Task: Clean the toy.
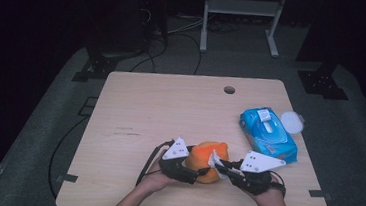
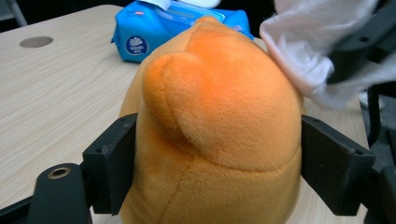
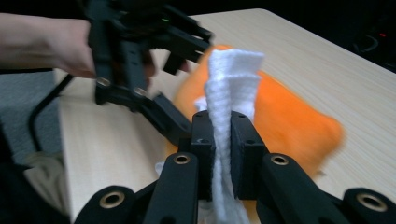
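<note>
Step in hand: wiping the orange plush toy (image 1: pixel 207 160), which sits near the table's (image 1: pixel 135 104) front edge, mid-width.
Left gripper (image 1: pixel 180 169): jaws clamped on the toy's sides, holding it steady.
Right gripper (image 1: pixel 229 173): jaws pinched tight on a folded white wipe (image 3: pixel 232 88).
Doing it well: keep the hold firm and drag the wipe lightly across the fuzz.
Nearby: blue wet-wipe pack (image 1: pixel 267 133) lies by the right edge.
Hard to tell: the toy's face and underside are hidden; whether the wipe touches the plush is unclear.
</note>
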`<state>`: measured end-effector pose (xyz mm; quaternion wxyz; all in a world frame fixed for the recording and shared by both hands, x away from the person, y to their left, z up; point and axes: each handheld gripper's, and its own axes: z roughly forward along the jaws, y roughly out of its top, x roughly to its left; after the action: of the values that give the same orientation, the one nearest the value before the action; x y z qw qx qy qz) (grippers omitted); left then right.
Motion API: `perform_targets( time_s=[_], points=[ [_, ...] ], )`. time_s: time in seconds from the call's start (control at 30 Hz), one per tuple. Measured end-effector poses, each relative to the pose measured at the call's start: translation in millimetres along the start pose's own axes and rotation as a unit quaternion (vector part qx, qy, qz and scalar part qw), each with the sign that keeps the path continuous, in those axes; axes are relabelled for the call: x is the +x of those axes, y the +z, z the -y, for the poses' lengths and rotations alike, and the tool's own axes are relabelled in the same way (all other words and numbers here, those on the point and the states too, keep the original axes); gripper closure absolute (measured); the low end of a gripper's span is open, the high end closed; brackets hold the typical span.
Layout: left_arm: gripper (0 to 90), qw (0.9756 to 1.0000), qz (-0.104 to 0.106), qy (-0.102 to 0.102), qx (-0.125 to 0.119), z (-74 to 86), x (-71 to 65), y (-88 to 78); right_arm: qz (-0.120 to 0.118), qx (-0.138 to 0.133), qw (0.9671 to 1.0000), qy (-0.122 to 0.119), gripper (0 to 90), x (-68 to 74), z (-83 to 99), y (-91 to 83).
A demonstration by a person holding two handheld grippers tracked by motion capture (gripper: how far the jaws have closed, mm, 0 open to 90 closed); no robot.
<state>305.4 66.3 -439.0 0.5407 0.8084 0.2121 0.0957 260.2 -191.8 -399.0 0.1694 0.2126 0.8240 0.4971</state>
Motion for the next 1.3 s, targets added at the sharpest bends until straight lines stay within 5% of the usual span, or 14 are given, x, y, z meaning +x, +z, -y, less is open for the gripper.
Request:
perform_targets(
  time_s=[0.17, 0.3, 0.43, 0.67, 0.8, 1.0, 1.1, 1.27, 1.3],
  points=[
    [18.2, 0.9999, 0.003, -0.015, -0.006, 0.1, 2.1, 1.0, 0.036, 0.01, 0.9988, 0.033, 80.5, -22.4, 14.3, -6.7],
    [18.3, 0.9999, 0.004, -0.015, -0.005, 0.4, 1.5, 1.8, 0.018, 0.007, 0.9995, 0.025, 80.5, -13.8, 11.1, -5.6],
    [19.0, 0.9999, 0.015, 0.002, 0.001, 1.9, 1.7, -1.1, 0.026, 0.011, 0.9996, 0.003, 80.6, -4.5, 4.2, -2.2],
    [18.2, 0.9975, 0.047, 0.052, 0.009, 4.6, -4.5, -2.3, 0.078, 0.01, 0.9956, 0.051, 80.4, -32.0, 18.2, -10.5],
    [18.5, 0.9978, 0.037, 0.053, 0.01, 4.6, -4.9, -1.7, 0.062, 0.013, 0.996, 0.063, 80.4, -34.6, 21.8, -10.1],
    [18.9, 0.9995, 0.018, 0.028, 0.002, 4.3, -5.1, 2.5, -0.01, -0.019, 0.9988, 0.044, 80.4, -13.7, 6.9, -9.9],
    [18.8, 0.999, 0.021, 0.039, 0.008, 3.6, -7.9, 2.2, 0.013, -0.008, 0.9997, 0.019, 80.3, -8.1, 1.7, -5.7],
    [18.5, 0.9958, 0.076, 0.052, 0.0, 4.7, -9.7, -1.3, 0.058, 0.0, 0.9968, 0.056, 80.3, -31.6, 17.5, -10.8],
    [18.6, 0.996, 0.066, 0.06, 0.001, 4.5, -11.6, 0.2, 0.06, 0.003, 0.9963, 0.062, 80.3, -33.5, 19.9, -12.0]
  ],
)
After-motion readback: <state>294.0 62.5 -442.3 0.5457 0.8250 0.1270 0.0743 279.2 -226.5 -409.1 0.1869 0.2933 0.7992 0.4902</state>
